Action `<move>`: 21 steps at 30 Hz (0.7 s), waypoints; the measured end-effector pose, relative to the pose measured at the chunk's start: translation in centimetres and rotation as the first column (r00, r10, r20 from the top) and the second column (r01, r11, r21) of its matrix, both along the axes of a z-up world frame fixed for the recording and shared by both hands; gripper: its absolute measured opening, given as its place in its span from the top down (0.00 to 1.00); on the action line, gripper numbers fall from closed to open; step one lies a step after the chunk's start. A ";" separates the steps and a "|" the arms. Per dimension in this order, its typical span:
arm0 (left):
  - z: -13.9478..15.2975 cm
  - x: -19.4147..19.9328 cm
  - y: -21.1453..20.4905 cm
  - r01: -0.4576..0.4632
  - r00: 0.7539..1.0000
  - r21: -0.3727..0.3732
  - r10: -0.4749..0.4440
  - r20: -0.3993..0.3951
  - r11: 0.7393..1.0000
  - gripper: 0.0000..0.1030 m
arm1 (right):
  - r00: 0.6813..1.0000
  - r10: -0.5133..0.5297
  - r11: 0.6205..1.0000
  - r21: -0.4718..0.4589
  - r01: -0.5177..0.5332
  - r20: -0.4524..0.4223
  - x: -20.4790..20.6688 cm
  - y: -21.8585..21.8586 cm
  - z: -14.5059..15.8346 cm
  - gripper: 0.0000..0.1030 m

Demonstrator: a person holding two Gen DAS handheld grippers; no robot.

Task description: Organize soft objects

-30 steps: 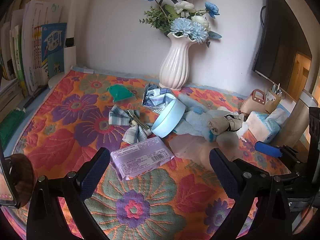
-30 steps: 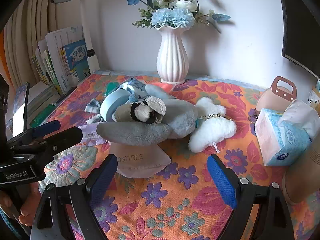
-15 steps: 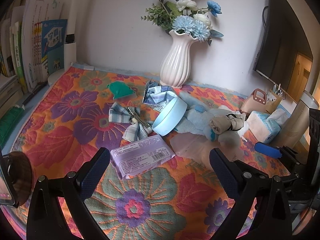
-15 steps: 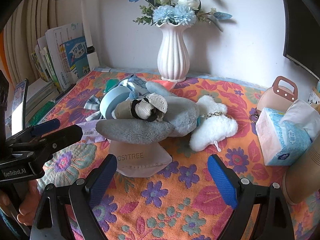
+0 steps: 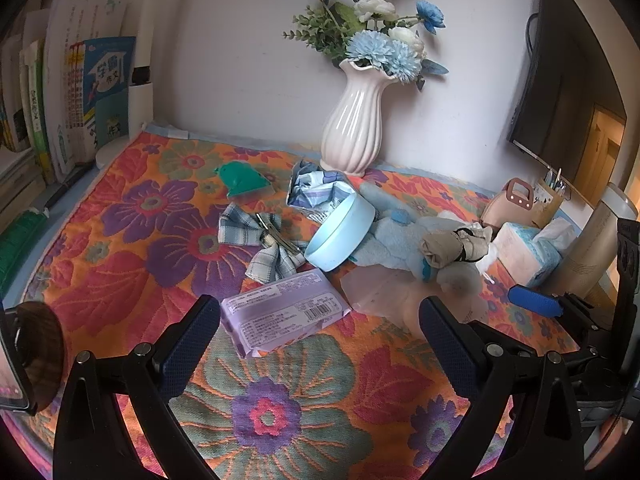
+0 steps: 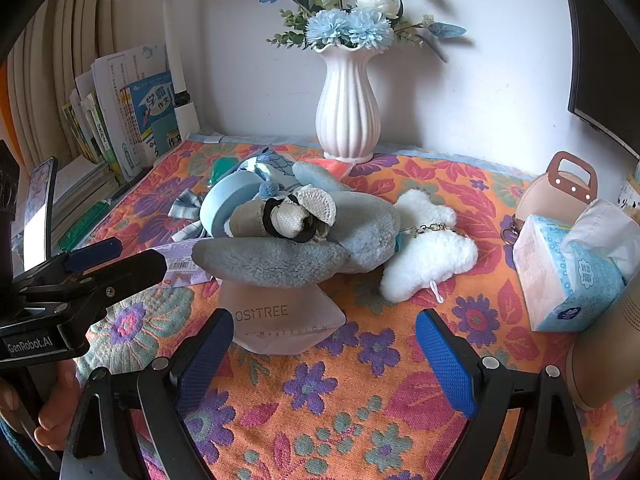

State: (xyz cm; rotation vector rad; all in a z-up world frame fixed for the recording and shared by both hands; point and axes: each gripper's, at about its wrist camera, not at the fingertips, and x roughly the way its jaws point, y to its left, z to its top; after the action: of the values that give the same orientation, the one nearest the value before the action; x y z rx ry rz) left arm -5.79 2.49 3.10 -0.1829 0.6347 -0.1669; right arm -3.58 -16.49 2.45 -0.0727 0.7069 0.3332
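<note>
A pile of soft things lies mid-table: a blue-grey plush toy [image 6: 280,260] [image 5: 392,244] with rolled beige socks [image 6: 280,218] [image 5: 452,246] on top, a white fluffy star plush [image 6: 432,250], a plaid bow [image 5: 260,240], a crumpled blue cloth [image 5: 316,192] and a tipped light-blue bowl [image 5: 340,236] [image 6: 228,204]. A translucent pouch [image 6: 284,320] lies under the plush. My left gripper [image 5: 316,338] is open, near a purple packet [image 5: 284,316]. My right gripper [image 6: 324,356] is open, in front of the pouch.
A white vase of blue flowers [image 6: 348,116] stands at the back wall. A tissue box [image 6: 568,272], a small pink bag [image 6: 560,192] and a beige cylinder [image 6: 608,352] stand at the right. Books [image 5: 72,92] line the left. A green rubbery piece [image 5: 240,178] lies behind the bow.
Both grippers have drifted slightly, with the scene shifting a little in view. Nothing was taken hold of or let go.
</note>
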 end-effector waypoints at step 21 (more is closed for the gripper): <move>-2.6 5.7 2.4 0.070 0.958 0.050 -0.053 -0.282 0.996 0.04 | 0.982 0.090 0.996 0.040 -0.084 -0.167 3.5 3.8 -0.1 0.11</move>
State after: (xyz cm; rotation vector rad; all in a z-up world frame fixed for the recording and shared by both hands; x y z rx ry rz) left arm -0.13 4.88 0.53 -0.1298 0.9284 -0.1833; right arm -0.08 -12.72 2.35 -0.0451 0.8673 0.4382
